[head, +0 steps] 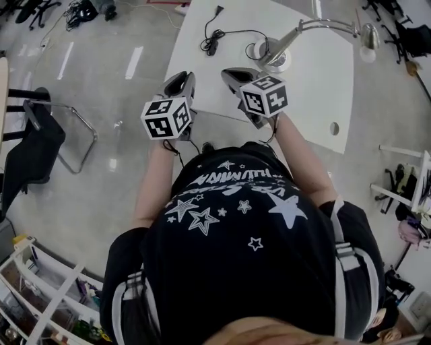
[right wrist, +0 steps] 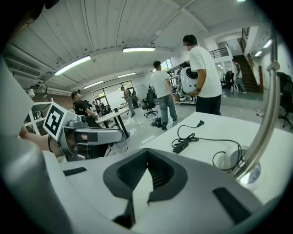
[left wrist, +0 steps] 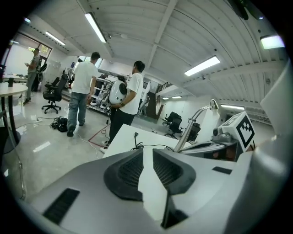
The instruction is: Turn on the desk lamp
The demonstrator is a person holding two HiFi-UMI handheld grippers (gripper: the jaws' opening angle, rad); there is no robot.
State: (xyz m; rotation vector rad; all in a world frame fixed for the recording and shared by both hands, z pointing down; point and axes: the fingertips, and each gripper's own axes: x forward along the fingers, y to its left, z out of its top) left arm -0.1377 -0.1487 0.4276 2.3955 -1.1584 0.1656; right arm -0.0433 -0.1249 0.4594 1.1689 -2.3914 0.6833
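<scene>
The desk lamp (head: 277,59) stands at the far right of the white table (head: 316,94). Its chrome arm (right wrist: 264,128) bends over to a head (head: 368,42) past the table's right edge. Its black cord runs left to an inline switch (head: 211,47) and a loose plug (head: 219,10); the switch (right wrist: 182,145) lies ahead of my right gripper. My right gripper (head: 232,74) hovers over the near table edge with its tips together and nothing in them. My left gripper (head: 180,79) hangs beside it at the table's left corner. Its pads (left wrist: 132,169) stand a narrow slit apart and hold nothing.
A black chair (head: 34,145) stands on the floor to the left. Two people (left wrist: 130,98) stand past the table's far end. The table has a cable hole (head: 335,128) near its right front corner. Shelving (head: 40,296) fills the lower left.
</scene>
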